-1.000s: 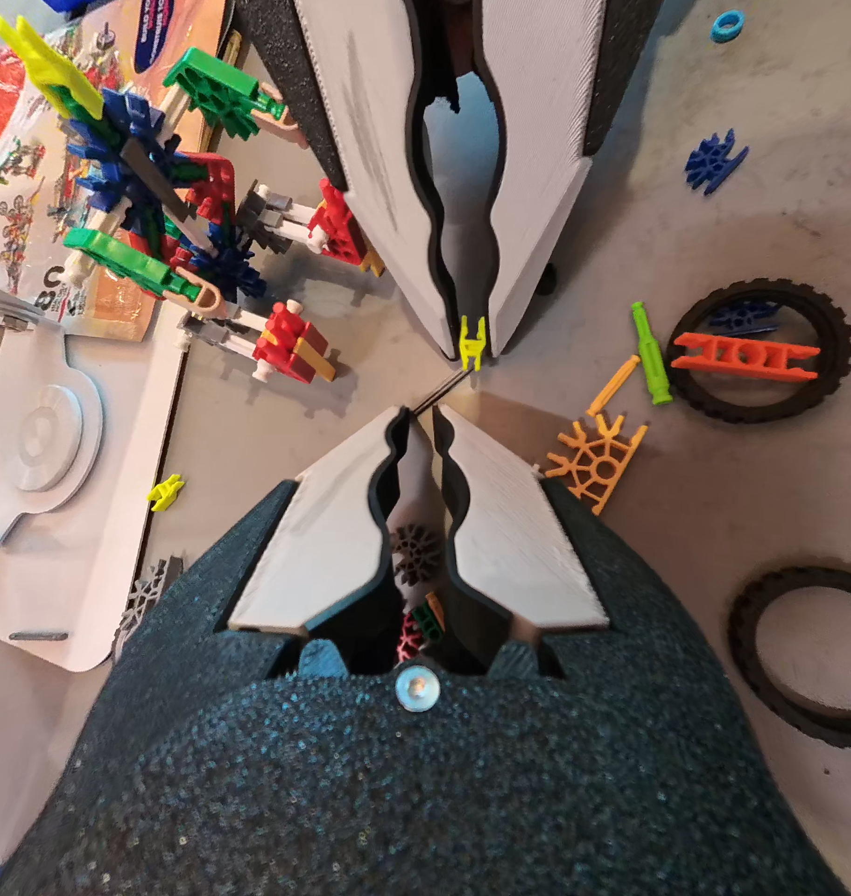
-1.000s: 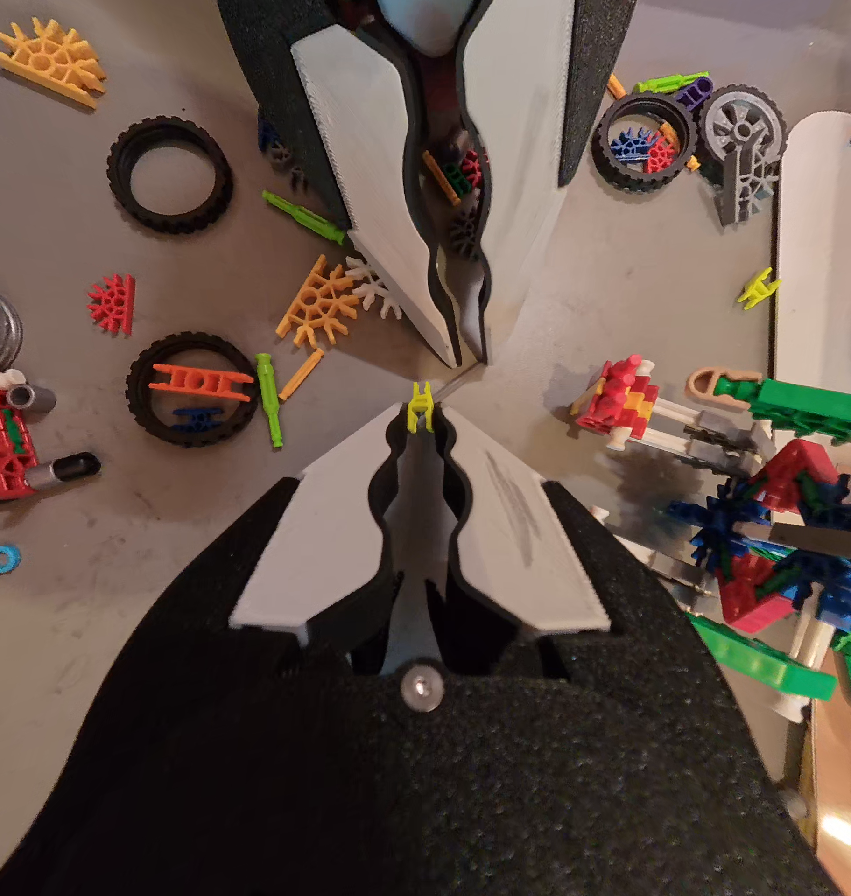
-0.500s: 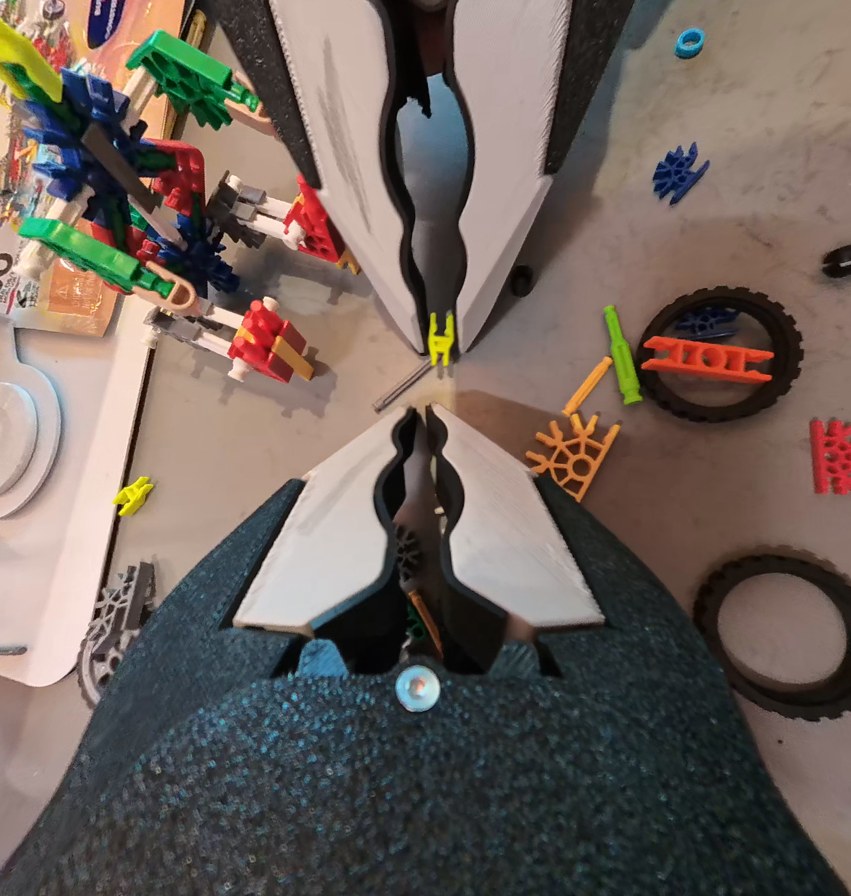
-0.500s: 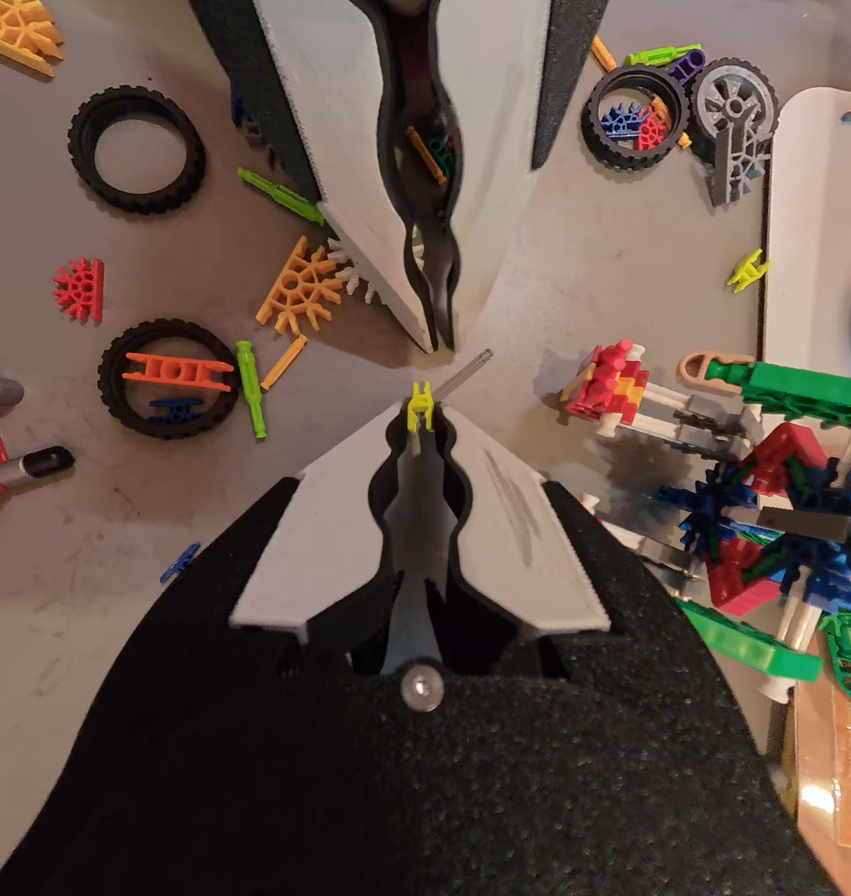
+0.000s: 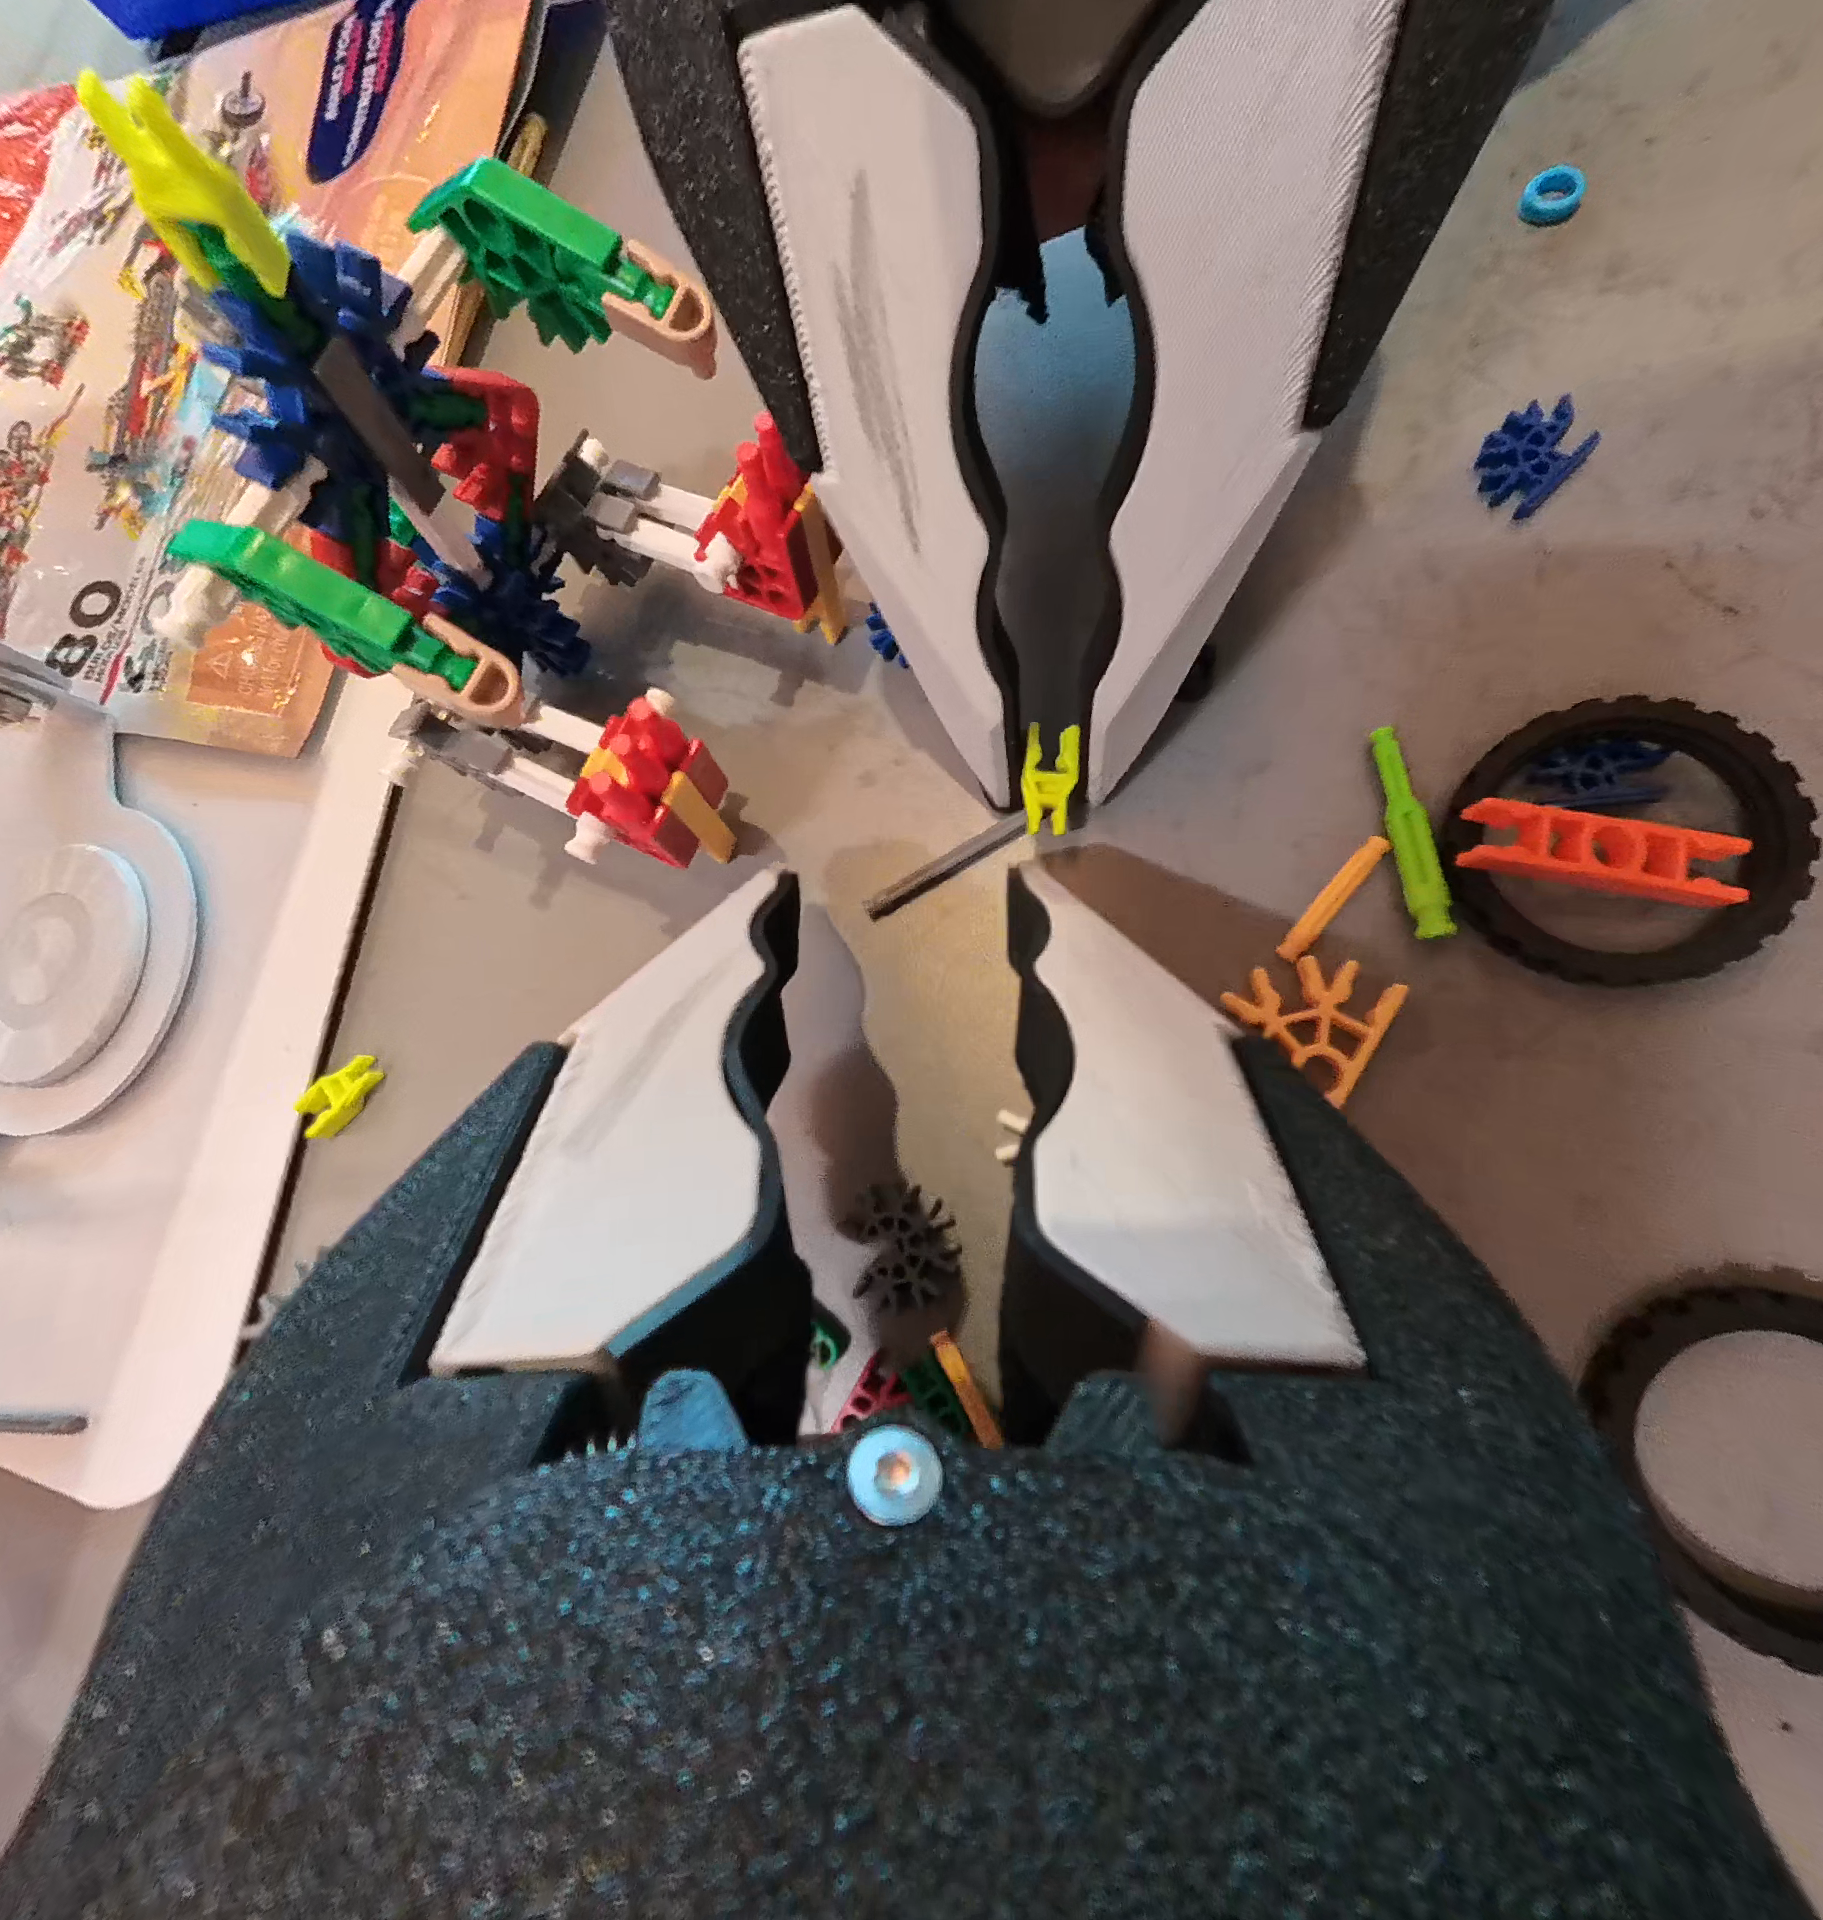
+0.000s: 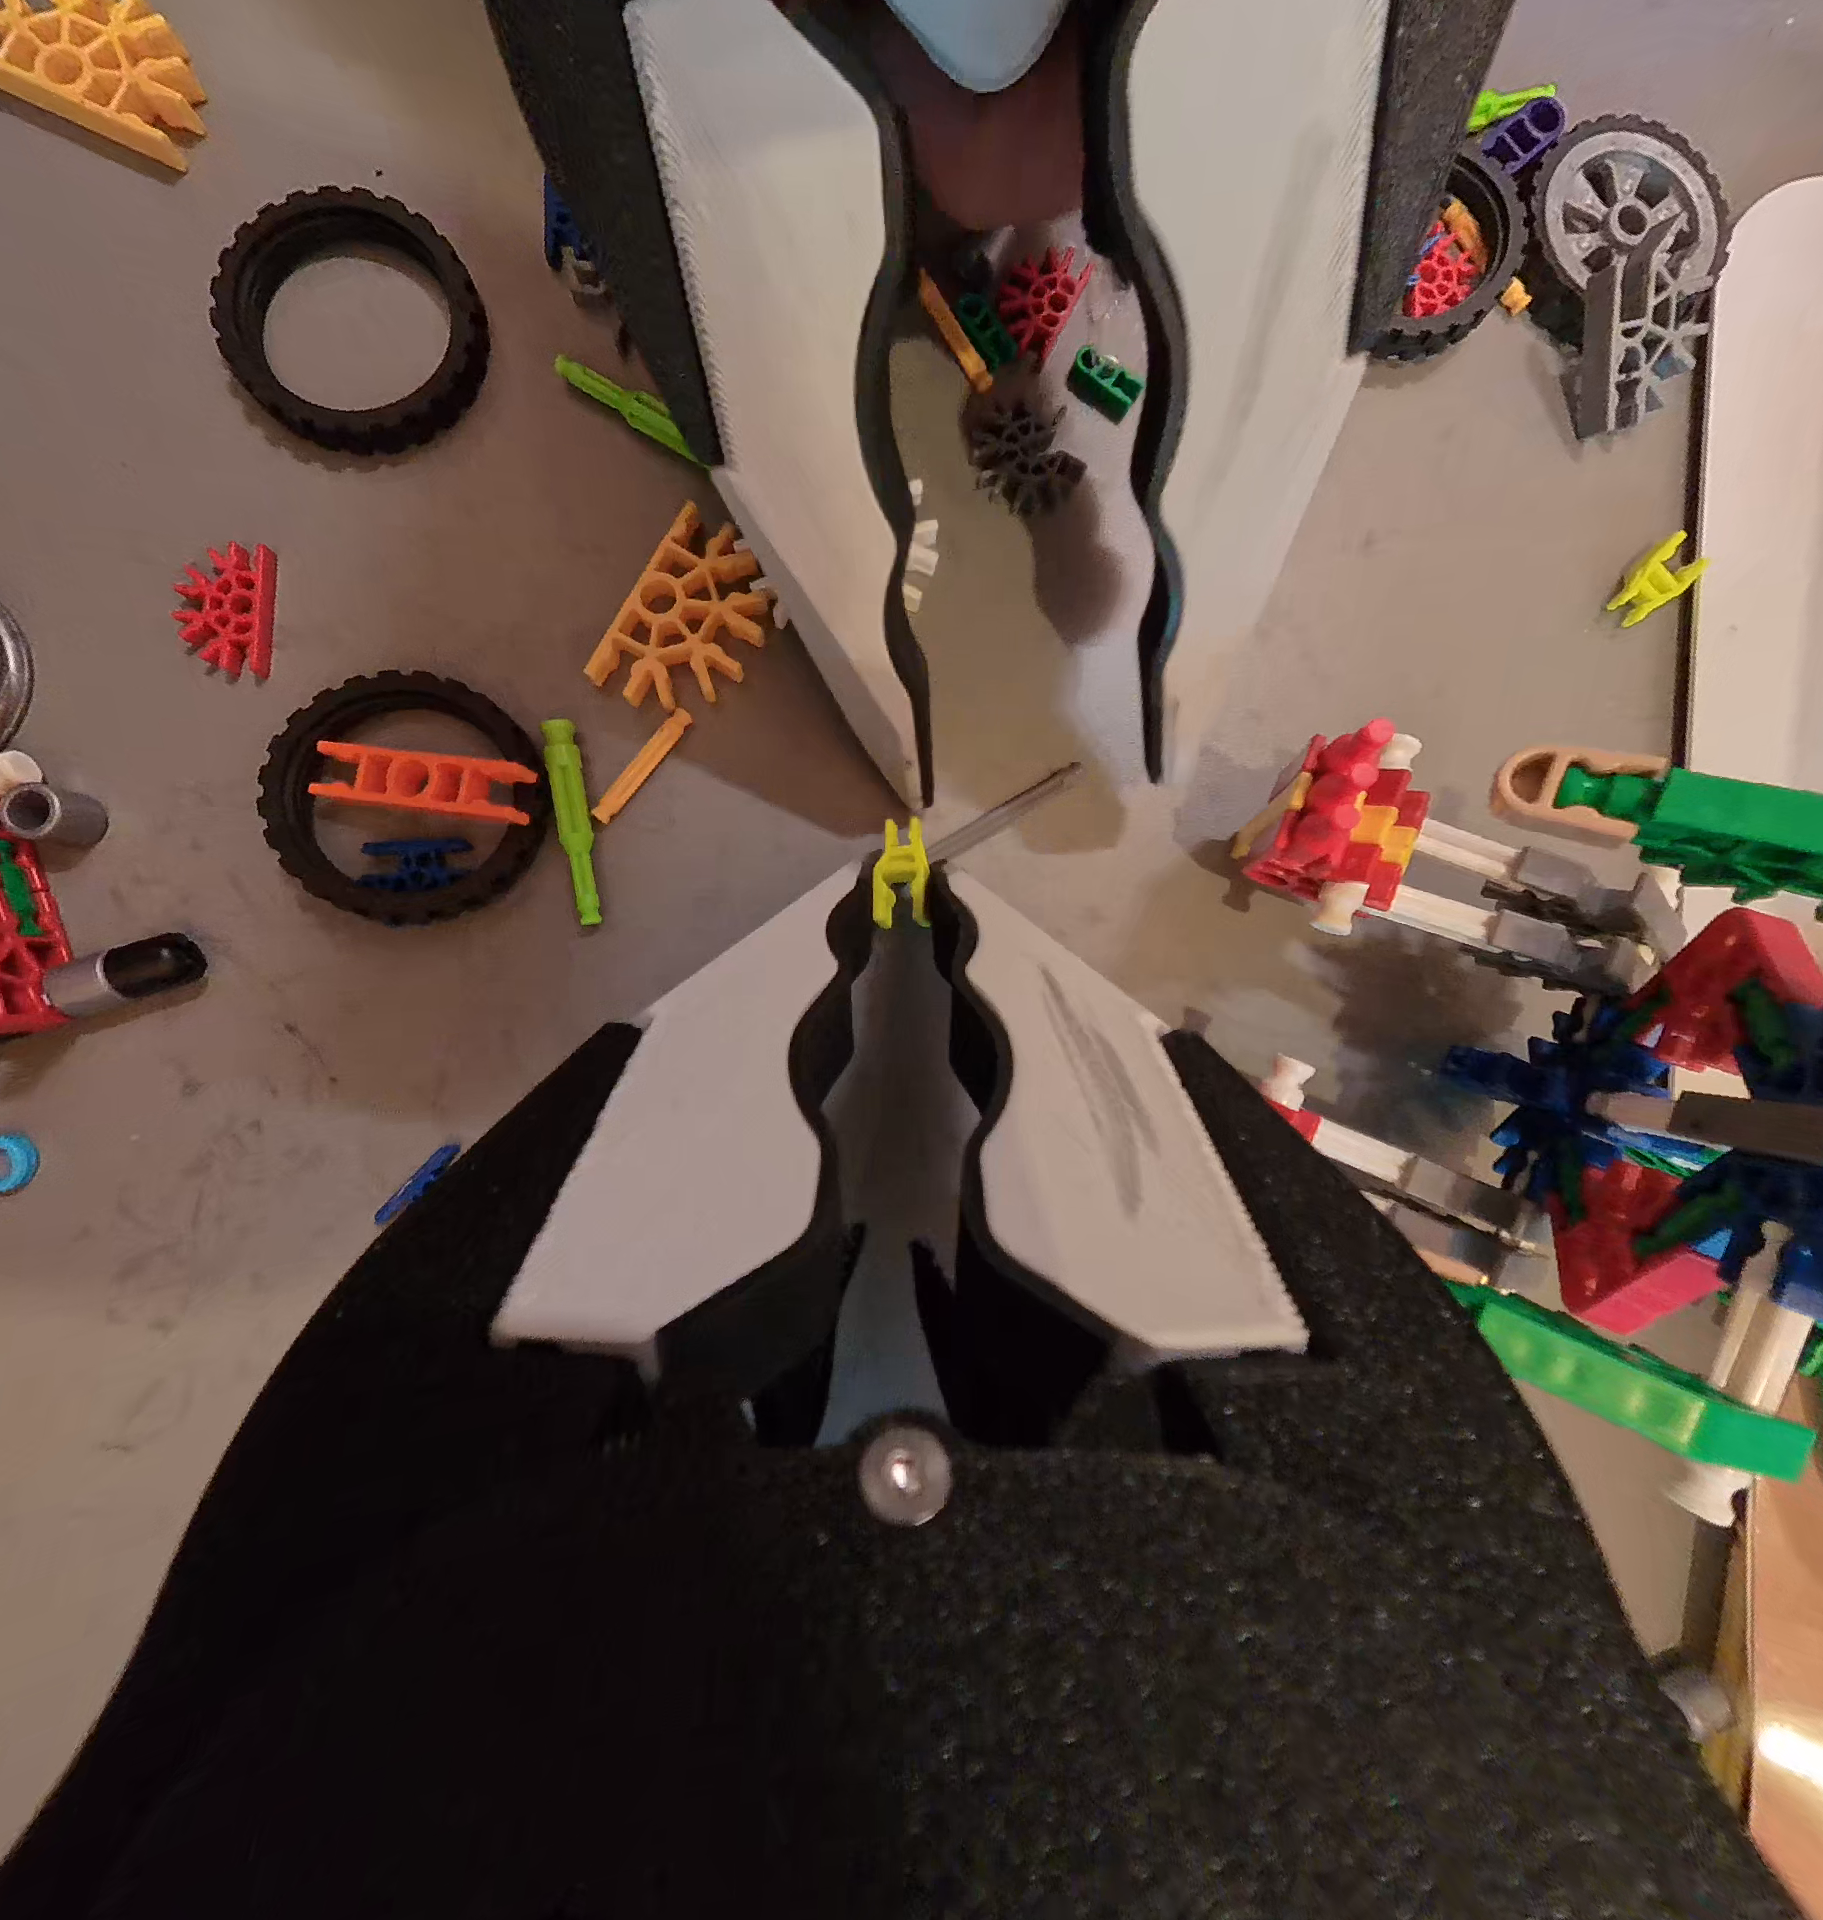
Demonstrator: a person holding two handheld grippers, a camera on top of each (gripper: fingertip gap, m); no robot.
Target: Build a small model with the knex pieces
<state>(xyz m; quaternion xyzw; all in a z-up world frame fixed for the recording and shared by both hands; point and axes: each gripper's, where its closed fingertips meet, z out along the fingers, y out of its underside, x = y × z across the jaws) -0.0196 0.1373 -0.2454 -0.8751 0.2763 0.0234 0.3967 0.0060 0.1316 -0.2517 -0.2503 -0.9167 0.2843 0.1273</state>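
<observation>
My right gripper (image 6: 902, 883) is shut on a small yellow connector (image 6: 902, 868), held just above the grey table. A thin grey rod (image 6: 1000, 805) sticks out of the connector towards the right. My left gripper (image 5: 902, 888) faces it tip to tip, open and empty, with its fingers either side of the rod (image 5: 943, 862). In the left wrist view the right gripper (image 5: 1047, 805) comes down from the top with the yellow connector (image 5: 1050, 779) between its tips. In the right wrist view the left gripper (image 6: 1037, 784) shows open at the top.
A multicoloured built model (image 5: 367, 468) lies on the left, at the right in the right wrist view (image 6: 1717, 1091). Black tyres (image 5: 1790, 821), an orange fan connector (image 5: 1312, 1023), green and orange rods and other loose pieces lie about. A white board (image 5: 76, 935) and a printed booklet (image 5: 55, 364) lie at the far left. The tips of both grippers are at nearly the same place.
My left gripper has opened wide from nearly shut. The right gripper still holds the yellow connector with the rod in it.
</observation>
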